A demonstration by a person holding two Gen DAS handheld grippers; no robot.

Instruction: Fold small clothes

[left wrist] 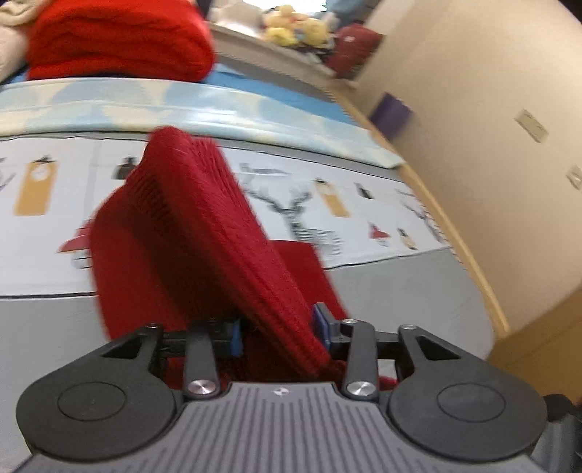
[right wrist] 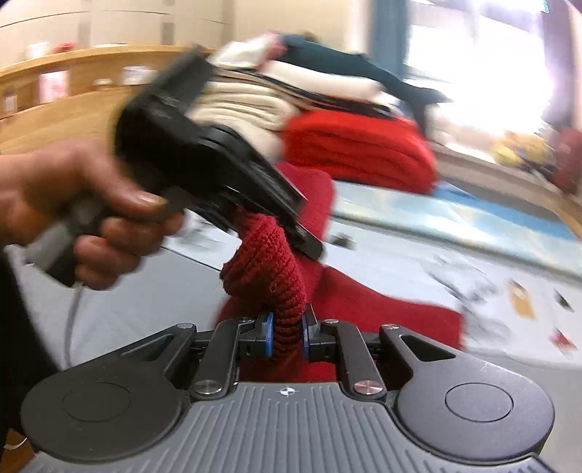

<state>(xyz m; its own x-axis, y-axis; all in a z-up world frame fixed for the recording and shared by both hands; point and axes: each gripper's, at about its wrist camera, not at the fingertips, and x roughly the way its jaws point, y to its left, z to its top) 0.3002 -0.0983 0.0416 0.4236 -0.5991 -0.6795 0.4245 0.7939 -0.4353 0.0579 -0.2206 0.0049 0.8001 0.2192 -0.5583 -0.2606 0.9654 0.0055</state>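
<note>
Closest to me, my right hand-held gripper [right wrist: 287, 336] is clamped on a bunched bit of the red ribbed knit garment [right wrist: 269, 262]. My left hand-held gripper [left wrist: 278, 333] has its jaws apart, knit running loosely between them. The garment hangs lifted over the grey surface [left wrist: 400, 291], so the fold's only started. A folded red knit stack [left wrist: 116, 40] sits behind. No readable writing; too blurry.

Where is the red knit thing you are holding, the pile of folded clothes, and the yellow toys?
Red knit garment [left wrist: 189, 225], left wrist view, ribbed middle.
Folded clothes pile [right wrist: 360, 145], right wrist view, red layer.
Yellow toys [left wrist: 294, 27], left wrist view, middle.
</note>
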